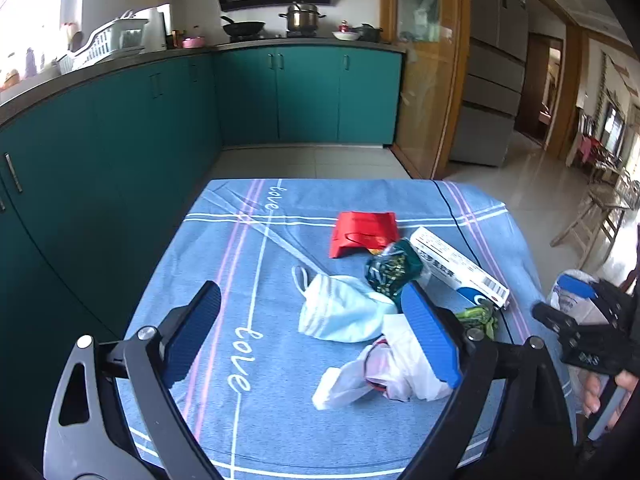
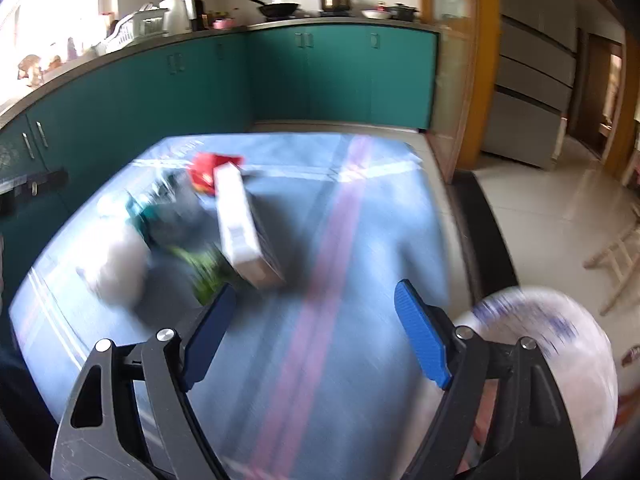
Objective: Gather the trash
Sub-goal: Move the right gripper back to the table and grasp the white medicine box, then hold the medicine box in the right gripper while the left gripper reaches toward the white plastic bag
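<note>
Trash lies on the blue-clothed table (image 1: 224,280): a red packet (image 1: 362,234), a dark green wrapper (image 1: 394,266), a long white box (image 1: 456,266), a face mask (image 1: 340,312), crumpled white plastic (image 1: 380,376) and a bright green wrapper (image 1: 478,316). My left gripper (image 1: 310,292) hovers open above the mask and plastic, holding nothing. In the blurred right wrist view, my right gripper (image 2: 316,290) is open over bare cloth, with the white box (image 2: 240,224), red packet (image 2: 208,168) and green wrapper (image 2: 204,272) ahead to its left. It also shows at the table's right edge (image 1: 560,300).
A white bag with blue print (image 2: 560,340) hangs just right of the right gripper, off the table edge. Teal cabinets (image 1: 120,128) run along the left and back. A grey fridge (image 1: 492,80), a wooden door frame (image 1: 452,80) and a wooden chair (image 1: 588,216) stand to the right.
</note>
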